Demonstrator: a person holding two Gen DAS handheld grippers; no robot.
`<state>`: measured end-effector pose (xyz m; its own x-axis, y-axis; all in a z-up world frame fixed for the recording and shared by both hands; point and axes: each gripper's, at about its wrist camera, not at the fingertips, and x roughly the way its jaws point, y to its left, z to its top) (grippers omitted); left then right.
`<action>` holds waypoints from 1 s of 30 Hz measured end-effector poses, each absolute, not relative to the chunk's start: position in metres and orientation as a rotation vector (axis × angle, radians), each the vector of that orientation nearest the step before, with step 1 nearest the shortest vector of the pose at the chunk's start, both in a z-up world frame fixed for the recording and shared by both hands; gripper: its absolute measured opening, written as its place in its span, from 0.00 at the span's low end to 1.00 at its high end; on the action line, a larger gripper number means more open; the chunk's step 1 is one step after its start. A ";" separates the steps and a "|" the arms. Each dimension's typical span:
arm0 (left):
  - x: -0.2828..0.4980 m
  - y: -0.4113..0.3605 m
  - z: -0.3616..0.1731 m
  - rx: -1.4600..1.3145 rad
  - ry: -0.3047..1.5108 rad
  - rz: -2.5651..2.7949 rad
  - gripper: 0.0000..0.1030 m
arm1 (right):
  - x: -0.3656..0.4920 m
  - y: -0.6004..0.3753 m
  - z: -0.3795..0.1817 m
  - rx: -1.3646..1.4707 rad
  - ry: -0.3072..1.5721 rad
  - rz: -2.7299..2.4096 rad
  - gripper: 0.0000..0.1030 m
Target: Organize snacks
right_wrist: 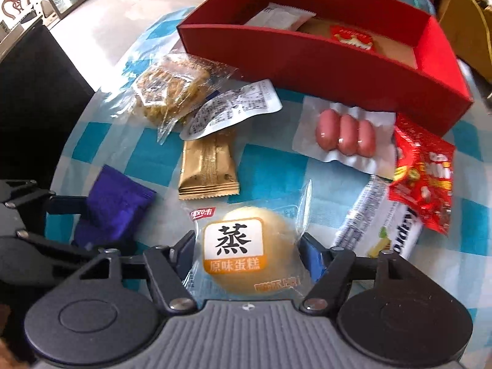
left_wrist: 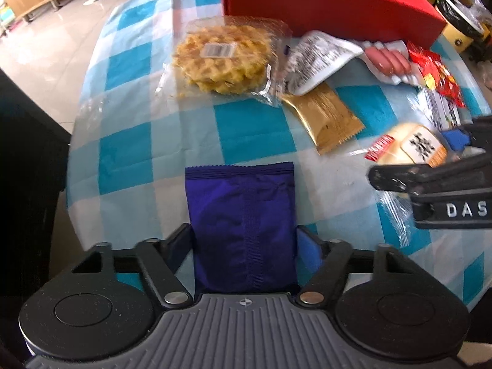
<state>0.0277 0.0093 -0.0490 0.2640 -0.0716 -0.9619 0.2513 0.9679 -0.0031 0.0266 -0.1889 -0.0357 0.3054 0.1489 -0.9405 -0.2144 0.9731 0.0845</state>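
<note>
My left gripper (left_wrist: 244, 236) is shut on a purple foil packet (left_wrist: 243, 215), with a finger pressed against each long side. It points steeply down at the checked tablecloth (left_wrist: 129, 153). My right gripper (right_wrist: 247, 243) is shut on a clear-wrapped steamed cake (right_wrist: 246, 246), the pads pressing on both edges of the wrapper. In the right wrist view the left gripper (right_wrist: 30, 215) and the purple packet (right_wrist: 113, 203) lie at the left. An open red box (right_wrist: 307, 61) stands at the back with two packets inside.
Between grippers and box lie a waffle packet (left_wrist: 221, 58), a white sachet (right_wrist: 233, 107), a gold packet (right_wrist: 209, 169), packed sausages (right_wrist: 346, 135), a red snack bag (right_wrist: 421, 178) and a white wafer pack (right_wrist: 384, 230). The table's edge drops to the floor at the left.
</note>
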 end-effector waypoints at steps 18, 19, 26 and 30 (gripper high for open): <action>0.034 -0.003 -0.009 0.100 1.163 -0.208 0.73 | 0.007 -0.200 0.009 -0.033 1.111 0.188 0.58; 0.035 -0.005 -0.005 0.103 1.152 -0.206 0.73 | 0.007 -0.201 0.013 -0.029 1.102 0.184 0.58; 0.044 -0.018 0.013 0.124 1.092 -0.178 0.73 | 0.006 -0.215 0.029 -0.017 1.046 0.137 0.58; 0.054 -0.031 0.019 0.159 1.050 -0.189 0.73 | 0.009 -0.228 0.034 0.010 1.026 0.098 0.58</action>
<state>0.0540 -0.0311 0.0190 0.4844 -0.0783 -0.8713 0.2301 0.9723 0.0405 0.0089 -0.2280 0.0342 0.5144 0.0863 -0.8532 -0.0769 0.9956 0.0544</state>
